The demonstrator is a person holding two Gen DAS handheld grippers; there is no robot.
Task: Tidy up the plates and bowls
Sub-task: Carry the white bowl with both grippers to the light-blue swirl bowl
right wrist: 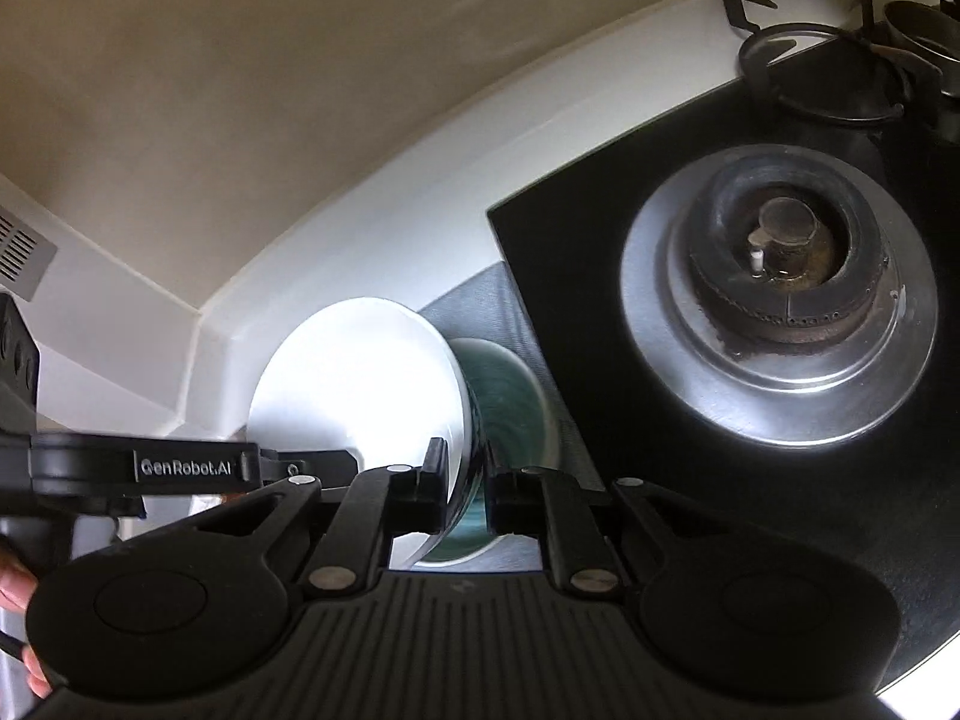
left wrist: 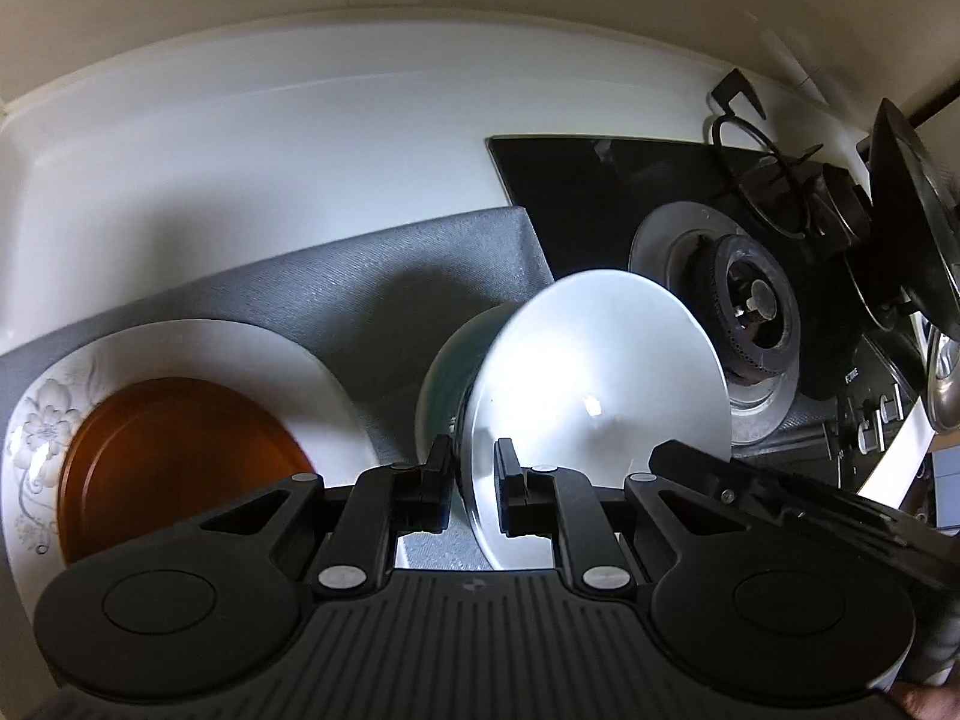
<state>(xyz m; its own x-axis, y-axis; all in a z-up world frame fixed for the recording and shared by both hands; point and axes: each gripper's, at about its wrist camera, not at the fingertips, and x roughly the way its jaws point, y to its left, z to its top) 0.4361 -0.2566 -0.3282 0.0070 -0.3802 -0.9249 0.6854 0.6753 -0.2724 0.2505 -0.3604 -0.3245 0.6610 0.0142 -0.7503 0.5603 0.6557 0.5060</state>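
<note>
left gripper (left wrist: 474, 480) and right gripper (right wrist: 468, 489) each nearly closed on the rim of a glossy white bowl (left wrist: 600, 396), tilted on edge over the ribbed grey mat (left wrist: 360, 276), nested in a glazed teal bowl (left wrist: 447, 372). brown plate (left wrist: 180, 468) lies on a floral white plate (left wrist: 54, 414). gas burner (right wrist: 780, 300), round, steel-ringed. "genrobot.ai" printed on the left gripper body (right wrist: 186, 468).
</note>
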